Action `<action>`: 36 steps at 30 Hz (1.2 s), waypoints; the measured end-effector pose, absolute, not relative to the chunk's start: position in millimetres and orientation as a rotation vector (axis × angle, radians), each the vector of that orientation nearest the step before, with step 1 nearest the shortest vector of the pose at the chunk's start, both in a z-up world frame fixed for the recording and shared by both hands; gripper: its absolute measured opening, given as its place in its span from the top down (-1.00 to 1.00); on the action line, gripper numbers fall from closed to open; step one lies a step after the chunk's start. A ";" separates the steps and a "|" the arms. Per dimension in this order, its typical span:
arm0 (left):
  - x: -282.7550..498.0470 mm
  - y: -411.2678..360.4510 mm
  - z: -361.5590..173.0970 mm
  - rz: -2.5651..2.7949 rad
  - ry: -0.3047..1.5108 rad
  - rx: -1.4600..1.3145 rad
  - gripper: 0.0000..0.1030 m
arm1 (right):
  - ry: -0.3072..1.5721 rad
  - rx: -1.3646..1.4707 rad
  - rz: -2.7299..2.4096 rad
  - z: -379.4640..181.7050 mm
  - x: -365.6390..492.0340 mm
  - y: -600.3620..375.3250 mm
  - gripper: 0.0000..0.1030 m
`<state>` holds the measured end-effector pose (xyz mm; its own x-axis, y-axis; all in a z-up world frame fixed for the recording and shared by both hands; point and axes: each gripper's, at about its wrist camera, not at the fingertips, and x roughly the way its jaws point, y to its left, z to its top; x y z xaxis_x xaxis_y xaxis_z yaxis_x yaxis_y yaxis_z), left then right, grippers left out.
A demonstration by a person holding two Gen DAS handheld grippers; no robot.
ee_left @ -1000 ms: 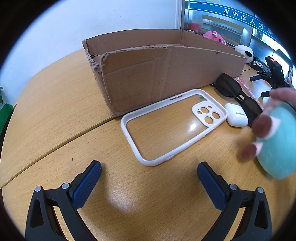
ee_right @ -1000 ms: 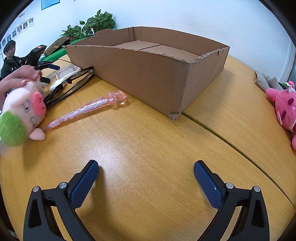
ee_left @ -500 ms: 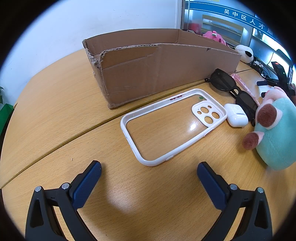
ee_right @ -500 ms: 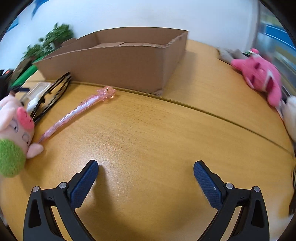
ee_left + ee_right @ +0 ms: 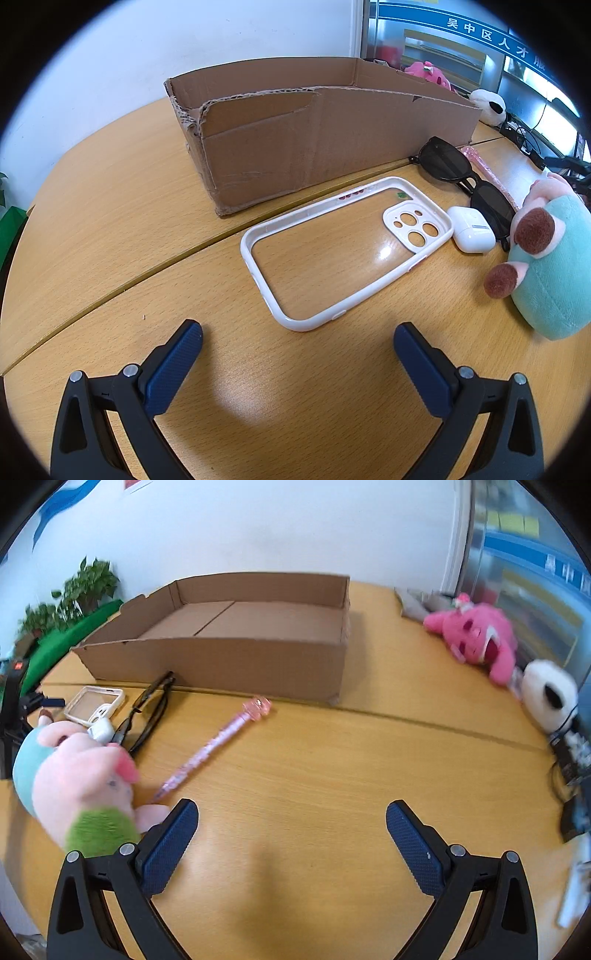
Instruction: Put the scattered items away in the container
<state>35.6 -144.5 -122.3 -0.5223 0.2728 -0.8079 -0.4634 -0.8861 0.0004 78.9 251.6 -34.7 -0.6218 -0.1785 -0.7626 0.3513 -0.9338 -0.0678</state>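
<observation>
A: Right gripper [image 5: 291, 823] swung left; soft pink-and-teal plush pig [image 5: 79, 775] now touches its left finger. Hand gone.
B: Jaws?
A: Both spread, empty. Left gripper [image 5: 297, 345] faces white-rimmed clear phone case [image 5: 345, 247] beside brown cardboard box [image 5: 317, 147].
B: Pig's light, squashy. Pinch mid-body.

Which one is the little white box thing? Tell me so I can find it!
Find the big cardboard box on the wooden table. In front of it lies a white phone case; the earbud case sits by its camera end, beside the black sunglasses. It is the only small, rounded, solid white lump.
</observation>
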 end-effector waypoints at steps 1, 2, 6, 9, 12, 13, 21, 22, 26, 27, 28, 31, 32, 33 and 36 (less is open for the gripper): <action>35.6 -144.7 -122.6 2.404 0.301 -1.222 -1.00 | 0.343 1.170 -2.572 -31.2 83.0 244.3 -1.00; 35.8 -144.8 -123.3 2.404 0.301 -1.222 -1.00 | 0.368 1.165 -2.570 -28.2 86.5 237.3 -1.00; 35.8 -144.8 -123.2 2.404 0.301 -1.222 -1.00 | 0.386 1.110 -2.567 -17.2 101.0 213.9 -1.00; 39.3 -142.8 -123.6 2.461 0.266 -1.250 -1.00 | 0.396 1.106 -2.560 -12.6 107.0 195.0 -1.00; 54.7 -138.4 -124.9 2.566 0.199 -1.301 -1.00 | 0.418 1.119 -2.543 -13.7 110.5 177.9 -1.00; 59.4 -136.8 -125.3 2.567 0.198 -1.302 -1.00 | 0.422 1.124 -2.538 -15.2 111.6 173.1 -1.00; 90.3 -122.0 -125.8 2.660 0.121 -1.356 -1.00 | 0.418 1.144 -2.554 -22.3 110.4 154.5 -1.00; 93.3 -120.3 -125.7 2.653 0.117 -1.375 -1.00 | 0.418 1.146 -2.553 -22.7 110.3 154.4 -1.00; 107.6 -112.4 -121.1 2.678 0.038 -1.399 -0.99 | 0.409 1.155 -2.546 -24.6 110.3 157.2 -1.00; 112.5 -110.0 -117.7 2.676 -0.017 -1.389 -0.99 | 0.403 1.159 -2.542 -25.1 110.2 159.0 -1.00; 118.6 -106.1 -111.2 2.666 -0.085 -1.366 -0.99 | 0.391 1.160 -2.540 -25.6 110.3 162.0 -1.00; 134.7 -91.4 -85.1 2.659 -0.194 -1.288 -0.99 | 0.356 1.127 -2.539 -26.1 112.4 169.9 -1.00; 138.1 -84.3 -76.9 2.664 -0.207 -1.271 -0.99 | 0.349 1.113 -2.538 -26.9 113.8 171.7 -1.00; 138.4 -75.3 -69.1 2.680 -0.211 -1.271 -0.99 | 0.350 1.110 -2.541 -28.0 114.1 172.4 -1.00; 131.0 -56.8 -55.6 2.729 -0.242 -1.362 -0.99 | 0.331 1.115 -2.566 -33.5 113.7 177.0 -1.00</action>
<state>131.0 -56.8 -55.6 -0.6009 0.1431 -0.7864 -0.0027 -0.9842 -0.1770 113.7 177.0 -33.5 -0.6430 -0.1994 -0.7395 0.3803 -0.9212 -0.0822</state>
